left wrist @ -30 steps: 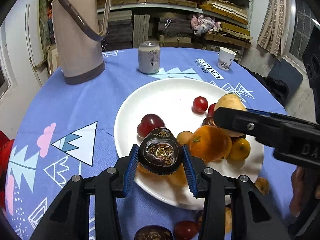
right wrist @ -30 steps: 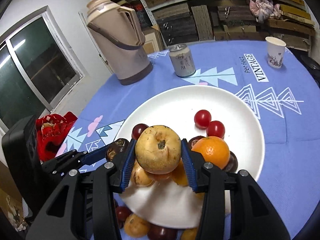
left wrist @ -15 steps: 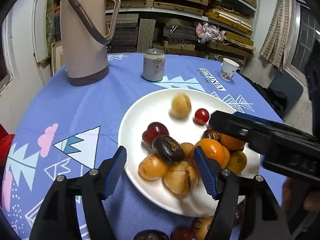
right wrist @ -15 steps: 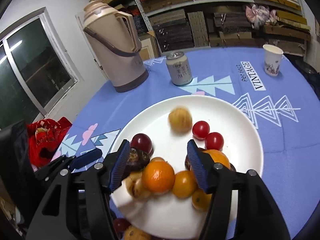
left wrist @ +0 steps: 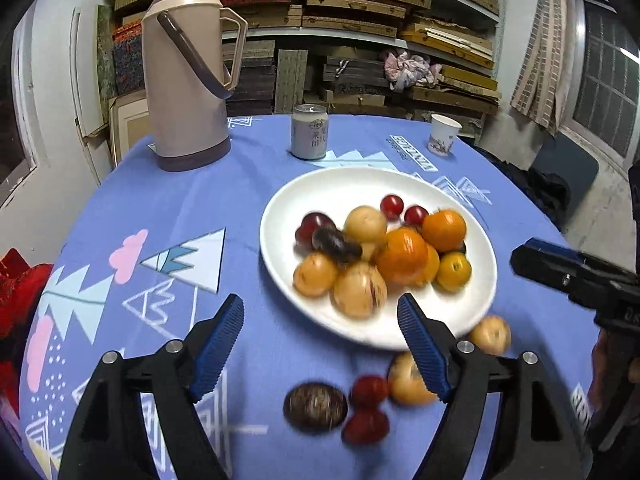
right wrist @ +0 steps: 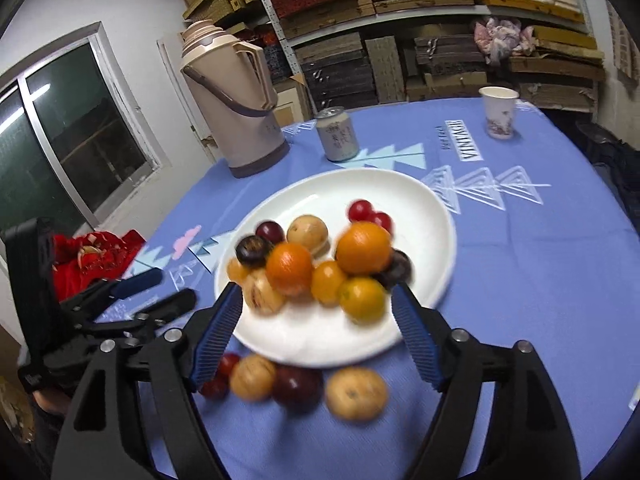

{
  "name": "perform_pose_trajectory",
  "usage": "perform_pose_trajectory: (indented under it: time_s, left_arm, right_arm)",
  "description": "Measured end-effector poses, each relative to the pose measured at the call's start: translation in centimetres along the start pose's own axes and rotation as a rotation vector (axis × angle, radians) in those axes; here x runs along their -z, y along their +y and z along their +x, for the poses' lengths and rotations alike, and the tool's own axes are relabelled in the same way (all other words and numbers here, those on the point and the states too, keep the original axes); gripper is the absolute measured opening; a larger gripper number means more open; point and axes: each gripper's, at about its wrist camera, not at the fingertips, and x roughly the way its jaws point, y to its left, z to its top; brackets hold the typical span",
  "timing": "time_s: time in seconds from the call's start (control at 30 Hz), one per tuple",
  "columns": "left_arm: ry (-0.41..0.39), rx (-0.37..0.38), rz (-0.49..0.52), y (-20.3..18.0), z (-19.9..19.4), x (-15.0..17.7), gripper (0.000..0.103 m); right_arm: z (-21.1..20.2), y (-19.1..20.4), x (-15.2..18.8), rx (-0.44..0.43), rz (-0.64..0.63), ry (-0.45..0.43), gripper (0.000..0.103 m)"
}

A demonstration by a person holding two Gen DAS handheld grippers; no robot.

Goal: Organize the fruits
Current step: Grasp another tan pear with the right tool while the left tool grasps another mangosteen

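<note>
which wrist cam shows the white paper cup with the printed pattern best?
Right wrist view: the white paper cup with the printed pattern appears larger there, rim and print visible. In the left wrist view the same cup is smaller, its print harder to read.

A plate [left wrist: 476,308] is sitting mid-table [left wrist: 168,208], with fruit piling on its near half [left wrist: 400,254]. More fruit [left wrist: 316,406] is lying on the cloth just before the plate. Behind the plate a can [left wrist: 309,132] is standing, a flask [left wrist: 186,68] to its left and a cup [left wrist: 443,135] to its right.
</note>
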Motion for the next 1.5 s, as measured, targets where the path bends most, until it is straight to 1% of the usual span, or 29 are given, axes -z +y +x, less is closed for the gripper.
perform_pose_trajectory:
  time_s: [0.07,0.13,0.27,0.37,0.4,0.53,0.73,0.87,0.93,1.03,1.1,1.17,1.23,1.33,1.5]
  left_arm:
    - [-0.007,-0.024,0.009,0.2,-0.7,1.4,0.08]
    - [-0.001,-0.029,0.003,0.6,-1.0,2.2,0.08]
    - [0.028,-0.026,-0.035,1.2,-1.6,3.8,0.08]
    - [0.036,-0.024,-0.044,1.2,-2.1,4.7,0.08]
    - [0.038,-0.025,-0.042,1.1,-2.3,5.0,0.08]
    - [0.045,-0.032,-0.024,0.5,-2.7,6.0,0.081]
    - [0.057,-0.019,-0.029,0.0,-2.8,6.8,0.081]
    - [0.067,-0.027,-0.03,-0.2,-2.5,7.2,0.081]
    - [0.068,-0.034,-0.027,-0.2,-2.4,7.4,0.082]
    - [0.069,-0.036,-0.031,0.0,-2.5,7.5,0.082]
    - [0.068,-0.034,-0.034,0.2,-2.6,7.6,0.082]
    - [0.07,-0.03,-0.037,0.3,-2.6,7.7,0.083]
    - [0.073,-0.027,-0.036,0.3,-2.6,7.8,0.084]
    - [0.081,-0.021,-0.028,0.0,-2.5,8.0,0.084]
    - [0.094,-0.009,-0.009,-0.6,-2.1,8.1,0.084]
  right_arm:
    - [-0.8,-0.1,1.3,0.052,-0.038,-0.006,0.075]
    - [-1.3,-0.3,2.8,0.103,-0.075,0.011,0.075]
    - [-1.6,-1.0,5.0,0.128,-0.081,0.05,0.075]
    - [-1.6,-1.2,6.5,0.196,-0.096,0.07,0.075]
    - [-1.6,-1.2,6.8,0.204,-0.101,0.074,0.075]
    - [-1.4,-1.3,8.0,0.217,-0.114,0.094,0.075]
    - [-0.8,-0.8,8.6,0.206,-0.126,0.118,0.075]
    - [0.4,0.2,8.6,0.227,-0.158,0.146,0.075]
    - [1.4,0.5,8.5,0.247,-0.177,0.176,0.075]
    - [2.5,0.8,8.1,0.248,-0.187,0.205,0.074]
    - [3.0,1.0,7.7,0.253,-0.196,0.207,0.071]
    - [3.8,1.0,7.4,0.236,-0.189,0.234,0.064]
    - [4.5,1.0,7.1,0.219,-0.176,0.261,0.06]
    - [4.9,1.2,6.7,0.21,-0.18,0.263,0.043]
    - [4.0,0.4,6.8,0.165,-0.12,0.238,0.043]
